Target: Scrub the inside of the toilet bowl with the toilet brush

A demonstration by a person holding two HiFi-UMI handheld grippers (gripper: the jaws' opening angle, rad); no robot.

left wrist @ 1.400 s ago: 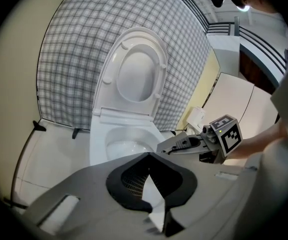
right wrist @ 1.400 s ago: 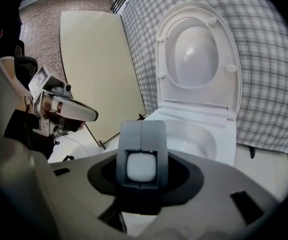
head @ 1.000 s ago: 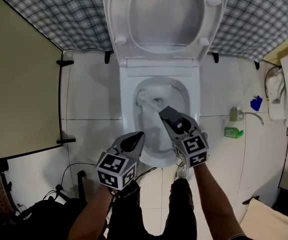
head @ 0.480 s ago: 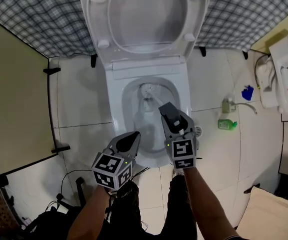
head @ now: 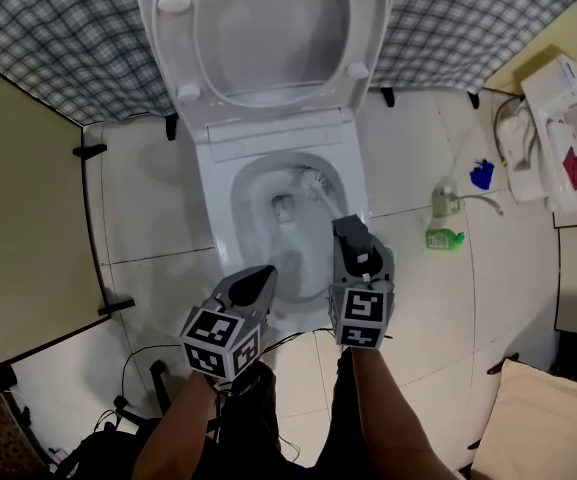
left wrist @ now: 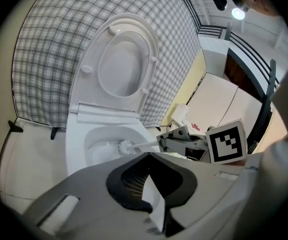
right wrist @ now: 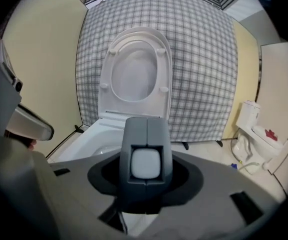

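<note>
The white toilet bowl [head: 230, 230] stands open, its seat and lid [head: 258, 28] raised. A white toilet brush has its bristle head [head: 314, 180] low inside the bowl at the back right. Its thin handle runs back to my right gripper [head: 353, 236], which is shut on the handle's thick dark end [right wrist: 145, 159]. In the left gripper view the brush head [left wrist: 126, 146] and the right gripper [left wrist: 177, 143] show above the bowl's rim. My left gripper [head: 260, 280] hangs at the bowl's front left edge, shut and holding nothing.
A checked cloth [head: 58, 38] covers the wall behind the toilet. A beige partition [head: 18, 198] stands at the left. On the tiled floor to the right are a green bottle [head: 445, 238], a blue object [head: 482, 175] and a white fixture [head: 553, 118]. Cables [head: 148, 363] lie near my feet.
The brush head has swept from the bowl's left side to its back right. My right gripper has swung round from pointing left to pointing straight ahead. The left gripper has barely moved.
</note>
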